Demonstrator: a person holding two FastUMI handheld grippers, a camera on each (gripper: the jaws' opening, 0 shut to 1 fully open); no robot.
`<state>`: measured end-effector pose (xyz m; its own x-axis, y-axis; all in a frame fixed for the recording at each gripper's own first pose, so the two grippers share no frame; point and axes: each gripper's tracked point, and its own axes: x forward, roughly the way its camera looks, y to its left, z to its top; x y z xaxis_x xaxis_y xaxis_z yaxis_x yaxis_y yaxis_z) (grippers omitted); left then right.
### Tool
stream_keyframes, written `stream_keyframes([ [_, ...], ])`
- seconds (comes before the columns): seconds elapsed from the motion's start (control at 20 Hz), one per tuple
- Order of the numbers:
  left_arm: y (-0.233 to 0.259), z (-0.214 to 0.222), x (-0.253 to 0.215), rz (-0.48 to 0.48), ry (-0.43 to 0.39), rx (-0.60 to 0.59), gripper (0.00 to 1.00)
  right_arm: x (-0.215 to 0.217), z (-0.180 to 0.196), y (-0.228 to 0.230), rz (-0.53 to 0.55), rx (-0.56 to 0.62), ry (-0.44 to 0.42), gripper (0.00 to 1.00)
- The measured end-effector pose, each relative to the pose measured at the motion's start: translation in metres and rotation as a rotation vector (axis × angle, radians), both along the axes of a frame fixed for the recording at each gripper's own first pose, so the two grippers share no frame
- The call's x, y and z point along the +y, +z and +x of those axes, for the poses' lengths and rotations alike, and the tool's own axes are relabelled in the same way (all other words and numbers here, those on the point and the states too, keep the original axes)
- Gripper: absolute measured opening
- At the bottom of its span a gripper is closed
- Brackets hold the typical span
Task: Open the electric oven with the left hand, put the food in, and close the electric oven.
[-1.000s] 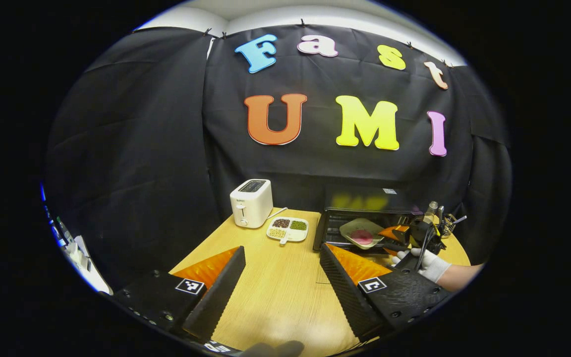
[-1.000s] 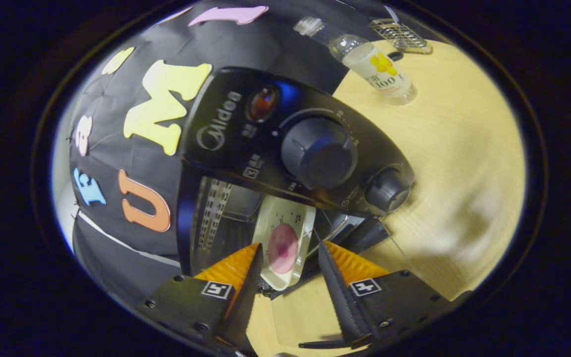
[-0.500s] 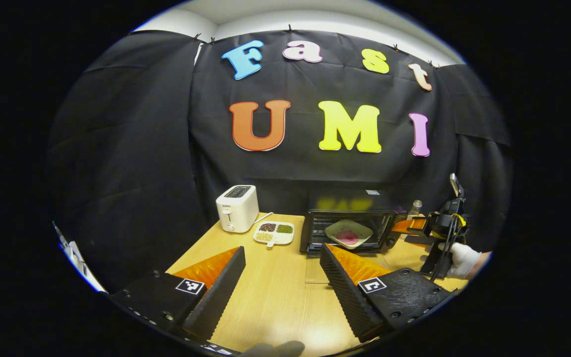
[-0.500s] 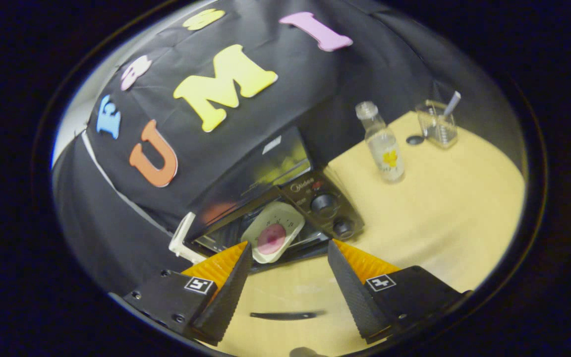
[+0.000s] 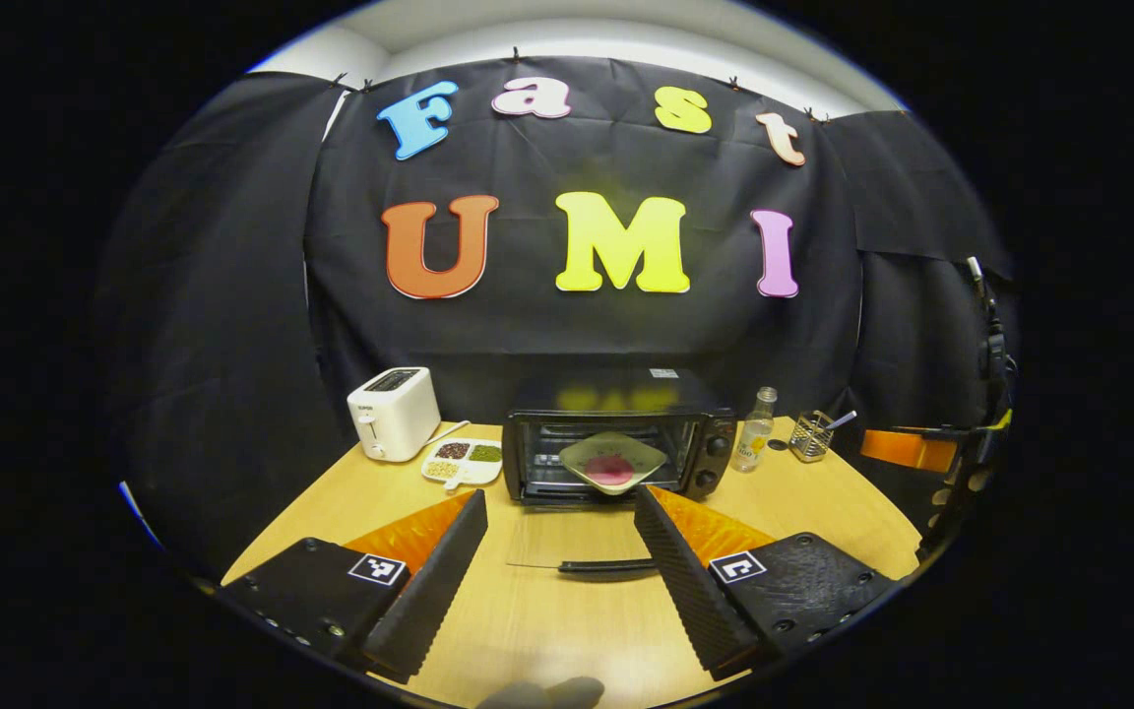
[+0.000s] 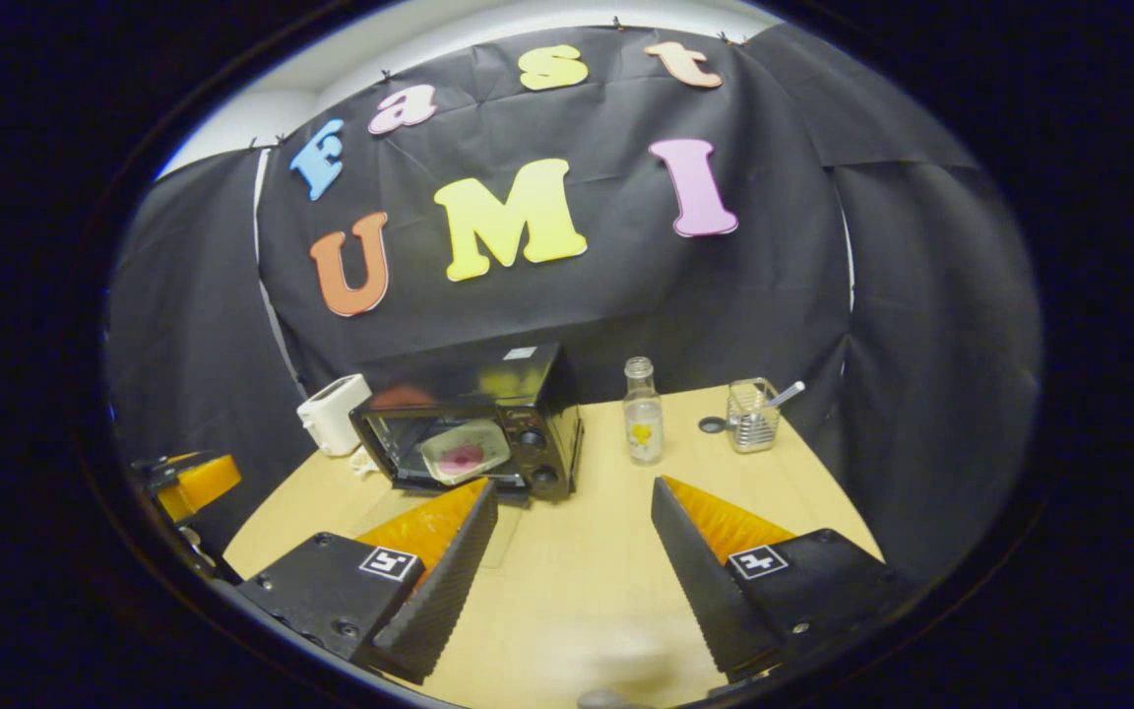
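Observation:
The black electric oven (image 5: 616, 448) stands at the back of the wooden table, its glass door (image 5: 567, 540) folded down flat towards me, handle (image 5: 608, 565) nearest. Inside sits a pale plate with pink food (image 5: 612, 463). My left gripper (image 5: 557, 556) hovers open over the table in front of the door, nothing between its fingers. In the right gripper view the oven (image 6: 518, 399) and the plate (image 6: 464, 455) lie ahead to the left. My right gripper (image 6: 572, 547) is open and empty, well back from the oven. It also appears at the far right (image 5: 912, 450).
A white toaster (image 5: 392, 413) and a divided dish of beans (image 5: 463, 463) stand left of the oven. To its right are a small bottle (image 6: 641, 414), a wire holder with a spoon (image 6: 754, 414) and a dark lid (image 6: 711, 425). The table (image 6: 803, 492) ends at black cloth walls.
My right gripper has pulled back out of the oven and away to the right, leaving the plate inside. The left gripper view has swung so the oven sits centred.

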<state>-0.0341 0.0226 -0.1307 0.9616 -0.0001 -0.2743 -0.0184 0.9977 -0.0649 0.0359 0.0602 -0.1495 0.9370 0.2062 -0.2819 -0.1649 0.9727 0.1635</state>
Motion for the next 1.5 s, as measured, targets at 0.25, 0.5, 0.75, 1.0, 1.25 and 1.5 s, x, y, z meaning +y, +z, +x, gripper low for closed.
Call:
stream_keyframes([
  [0.25, -0.020, -0.026, -0.045, 0.056, 0.049, 0.062, 0.96, -0.074, -0.045, 0.008, -0.123, -0.047, 0.050, 1.00],
  [0.5, -0.066, -0.037, -0.082, 0.100, 0.027, 0.142, 0.97, -0.115, -0.067, 0.011, -0.142, -0.050, 0.059, 1.00],
  [0.75, -0.123, -0.024, -0.106, 0.035, -0.037, 0.220, 0.97, -0.136, -0.059, 0.018, -0.160, -0.034, -0.013, 1.00],
  [1.0, -0.169, 0.008, -0.109, 0.015, -0.085, 0.273, 0.97, -0.136, -0.047, 0.028, -0.162, -0.002, -0.090, 1.00],
  [1.25, -0.217, 0.035, -0.096, 0.006, -0.104, 0.330, 0.97, -0.122, -0.044, 0.027, -0.158, 0.033, -0.160, 1.00],
  [1.5, -0.238, 0.062, -0.087, 0.016, -0.077, 0.345, 0.97, -0.121, -0.045, 0.027, -0.164, 0.065, -0.173, 1.00],
])
